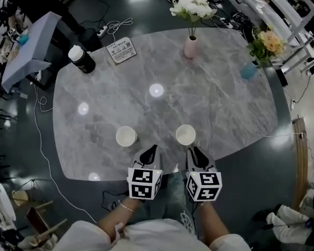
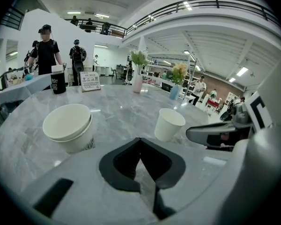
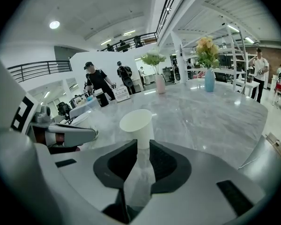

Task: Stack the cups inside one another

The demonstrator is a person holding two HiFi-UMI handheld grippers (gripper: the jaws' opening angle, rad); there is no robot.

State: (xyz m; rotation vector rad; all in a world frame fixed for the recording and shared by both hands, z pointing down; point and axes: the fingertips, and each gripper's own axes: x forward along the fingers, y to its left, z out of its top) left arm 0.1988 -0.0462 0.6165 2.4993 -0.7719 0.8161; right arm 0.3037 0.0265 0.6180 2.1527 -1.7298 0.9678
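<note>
Setting: a grey marbled surface [image 1: 220,103], rounded at its corners, seen steeply from above; a person holds one tool in each hand at its near edge.
Left cup [image 1: 126,136]: white paper, upright and open at the top, near the front edge. The left gripper view shows two rims, one just under the other.
Right cup [image 1: 186,135]: white paper, upright, beside the left cup but well apart from it.
Left tool [image 2: 140,139]: tips pressed together with nothing between them. It points between the two cups and touches neither.
Right tool [image 3: 140,143]: jaws parted by a narrow gap and gripping nothing. The right cup stands just ahead of the tips, in line with the gap.
Far side of the surface: a pink vase [image 1: 191,47] with white flowers, a blue vase [image 1: 248,70] with peach flowers, a black bottle [image 1: 82,59] with a white lid, and a small sign card [image 1: 121,50].
</note>
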